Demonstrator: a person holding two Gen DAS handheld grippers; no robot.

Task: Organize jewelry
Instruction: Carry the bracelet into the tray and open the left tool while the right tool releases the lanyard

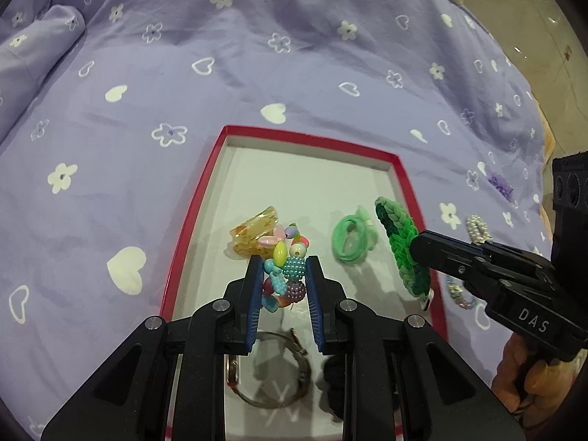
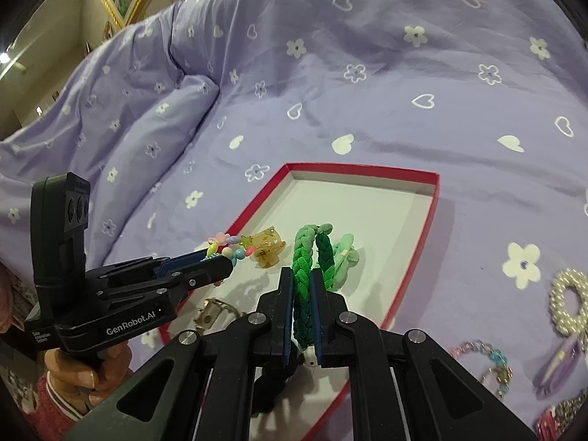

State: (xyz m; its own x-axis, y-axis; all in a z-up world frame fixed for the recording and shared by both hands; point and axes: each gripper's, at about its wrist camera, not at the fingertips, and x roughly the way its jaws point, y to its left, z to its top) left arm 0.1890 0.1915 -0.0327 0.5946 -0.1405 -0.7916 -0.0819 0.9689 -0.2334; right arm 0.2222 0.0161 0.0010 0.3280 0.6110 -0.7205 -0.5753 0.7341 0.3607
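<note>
We hold one multicoloured bead bracelet (image 1: 284, 268) clamped between the fingers of the left gripper (image 1: 283, 283), above the red-rimmed tray (image 1: 191, 220) on the bed. The right gripper (image 2: 302, 305) has its fingers clenched on one braided green band (image 2: 305, 279), which stands upright over the tray's right side. Just beyond our left fingers one amber hair clip (image 1: 253, 233) lies on the tray floor; beyond the right fingers lies one pale green hair tie (image 2: 345, 257). Below the left fingers rests one metal bangle (image 1: 272, 371), and one dark item beside it is too shadowed to name. Right of the right fingers, outside the tray, one pearl clip (image 2: 569, 301) and one pastel bead bracelet (image 2: 485, 356) lie on the lilac bedspread (image 2: 367, 73).
</note>
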